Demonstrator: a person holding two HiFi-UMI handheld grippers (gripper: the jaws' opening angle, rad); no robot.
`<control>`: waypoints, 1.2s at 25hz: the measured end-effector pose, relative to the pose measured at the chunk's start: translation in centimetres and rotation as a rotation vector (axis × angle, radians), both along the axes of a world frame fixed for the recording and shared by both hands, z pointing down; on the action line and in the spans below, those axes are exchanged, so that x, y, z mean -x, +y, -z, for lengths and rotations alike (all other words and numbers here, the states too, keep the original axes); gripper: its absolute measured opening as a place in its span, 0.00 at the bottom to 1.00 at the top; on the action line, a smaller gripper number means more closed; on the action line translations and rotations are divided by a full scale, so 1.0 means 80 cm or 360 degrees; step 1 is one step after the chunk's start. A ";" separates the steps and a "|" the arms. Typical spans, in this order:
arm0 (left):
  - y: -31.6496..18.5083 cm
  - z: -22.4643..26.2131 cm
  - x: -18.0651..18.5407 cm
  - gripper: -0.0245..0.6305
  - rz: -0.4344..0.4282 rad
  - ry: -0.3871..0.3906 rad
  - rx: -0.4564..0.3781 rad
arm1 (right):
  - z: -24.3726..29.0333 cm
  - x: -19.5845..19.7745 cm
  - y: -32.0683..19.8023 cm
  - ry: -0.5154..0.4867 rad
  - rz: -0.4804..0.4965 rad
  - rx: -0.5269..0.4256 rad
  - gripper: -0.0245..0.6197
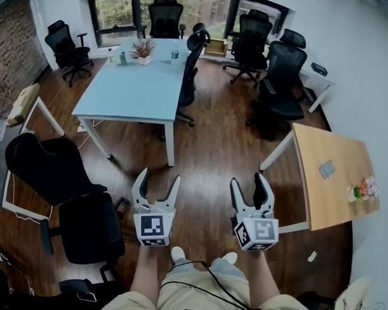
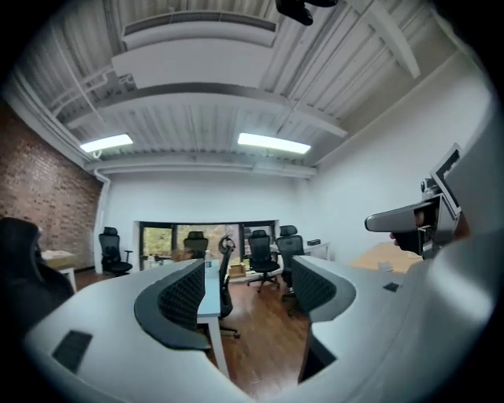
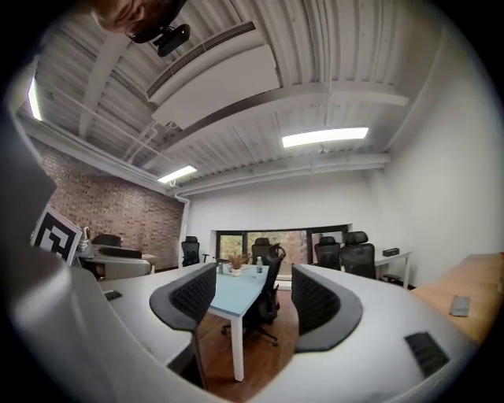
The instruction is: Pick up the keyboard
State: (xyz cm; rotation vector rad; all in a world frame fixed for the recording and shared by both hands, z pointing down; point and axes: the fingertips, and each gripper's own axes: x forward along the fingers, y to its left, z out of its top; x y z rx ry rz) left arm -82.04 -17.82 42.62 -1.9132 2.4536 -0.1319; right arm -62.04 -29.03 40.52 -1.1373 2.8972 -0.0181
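- Left gripper: jaws released, black ribbed pads apart, only floor and far furniture in the gap.
- Right gripper: jaws also apart (gap a bit narrower in the head view), nothing between them.
- Both are held level and side by side above the dark wooden plank floor, marker cubes towards the person, whose white shoes show just below.
- Ahead and left: long pale-blue bench on white legs, with a potted pink-flowered plant and a small bottle at its far end; a black mesh office chair is tucked against its right side.
- Right: light wooden-top bench carrying a small flat grey item and a bunch of pink flowers near its outer edge.
- Near left: large black high-back chair, close beside the left gripper.
- Keyboard: can't pick it out in any view; neither gripper is at a bench.
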 end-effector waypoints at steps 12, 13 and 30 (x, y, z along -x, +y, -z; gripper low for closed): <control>-0.145 0.059 -0.372 0.55 -0.0802 -0.0161 -0.0060 | 0.043 -0.393 -0.036 -0.0244 -0.0698 -0.0090 0.52; -0.151 0.060 -0.408 0.55 -0.0860 -0.0154 -0.0063 | 0.044 -0.429 -0.035 -0.0251 -0.0746 -0.0099 0.52; -0.114 0.020 -1.058 0.55 -0.2119 -0.0221 -0.0063 | -0.021 -1.006 0.190 -0.0153 -0.1964 -0.0145 0.51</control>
